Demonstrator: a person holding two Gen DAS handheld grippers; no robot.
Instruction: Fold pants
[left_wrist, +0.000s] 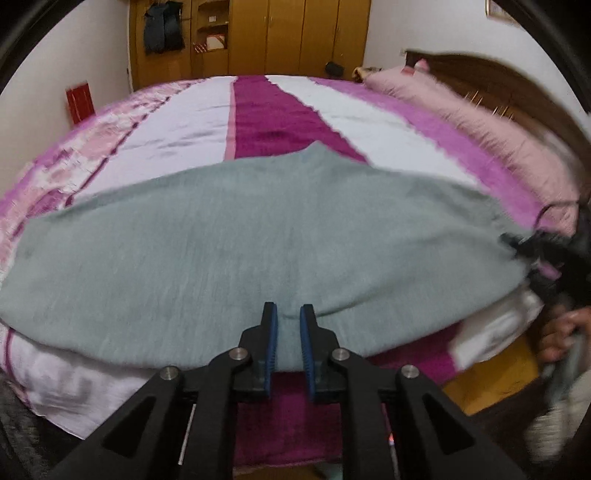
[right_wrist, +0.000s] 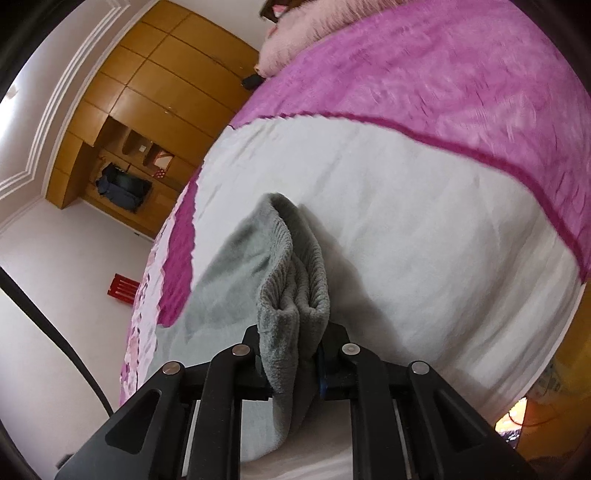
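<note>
Grey fleece pants (left_wrist: 236, 251) lie spread across the near part of a bed. My left gripper (left_wrist: 289, 314) hovers at their near edge, with a narrow gap between the blue-padded fingers and nothing held. My right gripper (right_wrist: 291, 332) is shut on the bunched ribbed end of the pants (right_wrist: 295, 273), lifted off the bed. In the left wrist view the right gripper (left_wrist: 524, 247) shows at the pants' right end, blurred.
The bed has a pink, magenta and white cover (left_wrist: 369, 122). Pink pillows (left_wrist: 480, 122) lie along a wooden headboard at the right. A wooden wardrobe (left_wrist: 266, 33) stands behind the bed. A red box (left_wrist: 78, 101) is on the left wall.
</note>
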